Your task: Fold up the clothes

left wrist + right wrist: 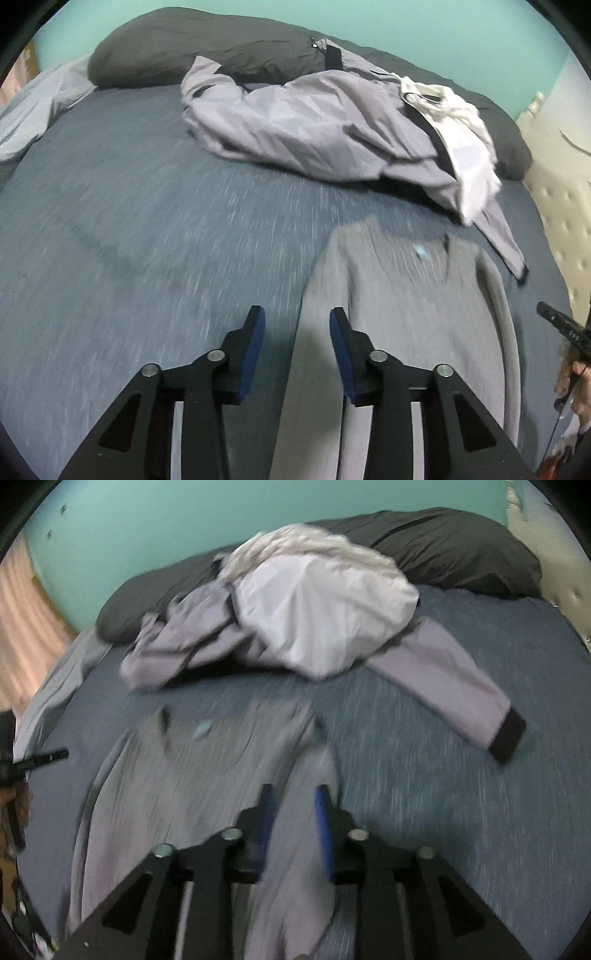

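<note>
Against teal wall [406, 26], blue bed [129, 221]

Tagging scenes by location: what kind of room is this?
Most likely a bedroom: clothes lie on a bed with a blue sheet, dark pillows along the teal wall, and a tufted headboard at the side.

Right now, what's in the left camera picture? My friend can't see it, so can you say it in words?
A grey sweater lies spread on a blue bed cover, just ahead of the left gripper, whose open blue pads hold nothing. Further back, a crumpled lilac jacket with a white garment on it sits by dark pillows.
</note>
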Available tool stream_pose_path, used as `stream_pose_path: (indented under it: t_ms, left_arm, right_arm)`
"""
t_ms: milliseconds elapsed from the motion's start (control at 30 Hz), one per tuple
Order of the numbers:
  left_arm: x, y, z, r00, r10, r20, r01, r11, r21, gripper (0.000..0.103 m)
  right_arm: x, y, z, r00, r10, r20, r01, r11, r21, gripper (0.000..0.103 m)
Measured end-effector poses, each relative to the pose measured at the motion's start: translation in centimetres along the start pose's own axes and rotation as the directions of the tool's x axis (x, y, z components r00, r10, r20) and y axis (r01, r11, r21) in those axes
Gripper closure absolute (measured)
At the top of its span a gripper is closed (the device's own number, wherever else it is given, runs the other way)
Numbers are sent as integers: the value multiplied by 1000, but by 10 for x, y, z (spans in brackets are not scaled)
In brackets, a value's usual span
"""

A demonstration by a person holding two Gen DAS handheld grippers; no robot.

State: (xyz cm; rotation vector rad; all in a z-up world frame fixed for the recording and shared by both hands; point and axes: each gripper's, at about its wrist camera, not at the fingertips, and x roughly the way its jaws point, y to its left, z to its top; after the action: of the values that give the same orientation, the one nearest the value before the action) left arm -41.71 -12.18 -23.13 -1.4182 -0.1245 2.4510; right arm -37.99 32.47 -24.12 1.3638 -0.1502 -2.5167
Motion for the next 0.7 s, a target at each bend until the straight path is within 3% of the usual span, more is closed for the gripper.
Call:
stream_pose_path:
  t_ms: [200,400,700]
  left_arm:
    - [-45,11,-86,997,19,-69,-18,1000,21,58]
    - [-71,23,-156,992,28,-127,-26,999,18,58]
    - [-106,33,-212,989,25,-145,-26,1000,-8,58]
  right_arm:
    - [-38,35,-84,994,-4,-108,-8,994,-108,67]
    - [-70,48,-156,985,9,-170,-23,997,-77,61]
    - [-94,67,-217,976,19,-216,-42,994,-102,61]
